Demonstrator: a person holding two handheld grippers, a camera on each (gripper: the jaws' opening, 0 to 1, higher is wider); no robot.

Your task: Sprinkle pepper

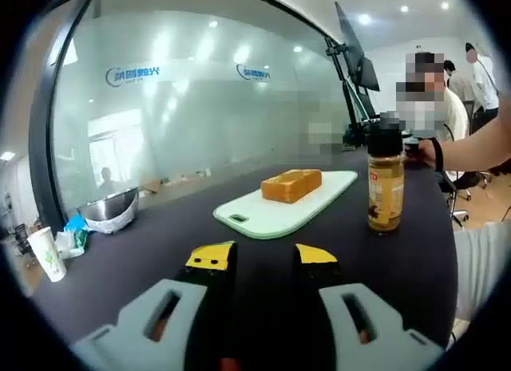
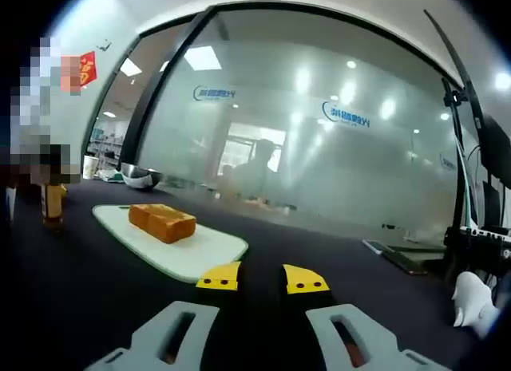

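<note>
Standing upright on the dark worktop (image 1: 415,267) at the right of the left gripper view, the pepper shaker (image 1: 386,179) shows a black cap and amber glass, with a person's hand (image 1: 427,150) just behind its top; whether the hand touches it cannot be told. In the right gripper view the shaker (image 2: 53,203) sits small at the far left edge, partly blurred. Left of it in the left gripper view lies a pale green cutting board (image 1: 283,205) carrying a golden block of bread (image 1: 291,184); the same board (image 2: 172,245) and bread (image 2: 162,222) appear left of centre in the right gripper view. The left tongs (image 1: 263,258) rise from the bottom of their view, spread apart and holding nothing, yellow tips over bare worktop. The right tongs (image 2: 261,279) are likewise spread and empty. Farther left in the left gripper view sit a metal bowl (image 1: 110,210) and a paper cup (image 1: 48,253), backed by a frosted glass wall (image 1: 200,108).
</note>
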